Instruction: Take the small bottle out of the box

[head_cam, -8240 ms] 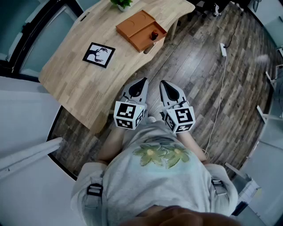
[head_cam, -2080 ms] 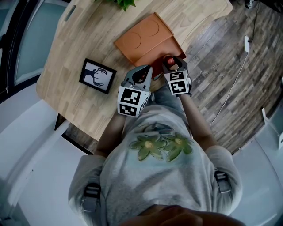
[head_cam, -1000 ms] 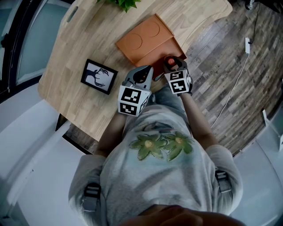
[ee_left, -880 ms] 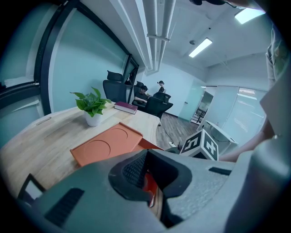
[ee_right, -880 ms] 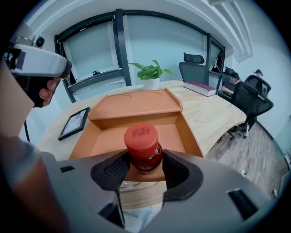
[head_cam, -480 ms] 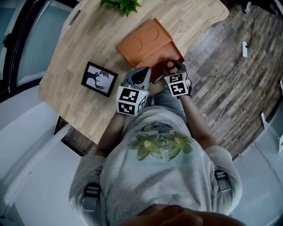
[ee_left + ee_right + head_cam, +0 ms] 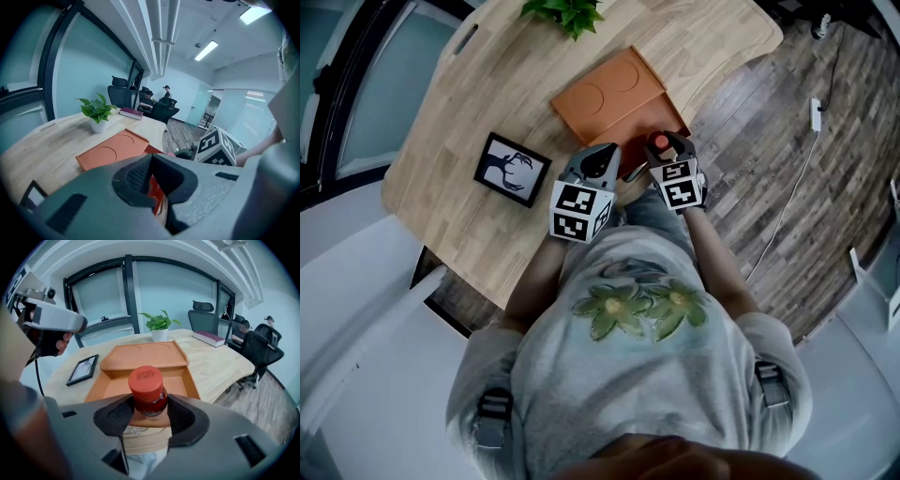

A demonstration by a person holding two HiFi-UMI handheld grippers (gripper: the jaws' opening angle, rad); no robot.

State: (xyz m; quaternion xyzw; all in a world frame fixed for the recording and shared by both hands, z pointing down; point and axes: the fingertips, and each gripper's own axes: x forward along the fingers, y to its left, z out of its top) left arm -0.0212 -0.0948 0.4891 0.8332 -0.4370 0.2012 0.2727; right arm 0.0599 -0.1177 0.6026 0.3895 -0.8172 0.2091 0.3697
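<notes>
The small glass bottle (image 7: 660,142) with a red cap (image 7: 146,379) stands upright between the jaws of my right gripper (image 7: 664,150), which is shut on its neck (image 7: 147,408). It hangs just above the near rim of the open orange box (image 7: 614,89), by the table's edge. In the right gripper view the box (image 7: 140,358) lies behind the bottle with its tray empty. My left gripper (image 7: 602,156) hovers just left of the box's near corner, jaws together with nothing in them (image 7: 151,180). The left gripper view shows the box (image 7: 110,153) ahead.
A wooden table (image 7: 487,103) carries a black-framed picture (image 7: 512,169) to the left of the box and a potted plant (image 7: 567,11) at the far edge. Wood floor (image 7: 750,141) lies right of the table. Office chairs (image 7: 206,322) and a book (image 7: 209,337) stand beyond.
Eight seconds ago both grippers were held near the body and the bottle stood in the box. Over the last second the right gripper has drawn the bottle slightly back toward the box's near rim.
</notes>
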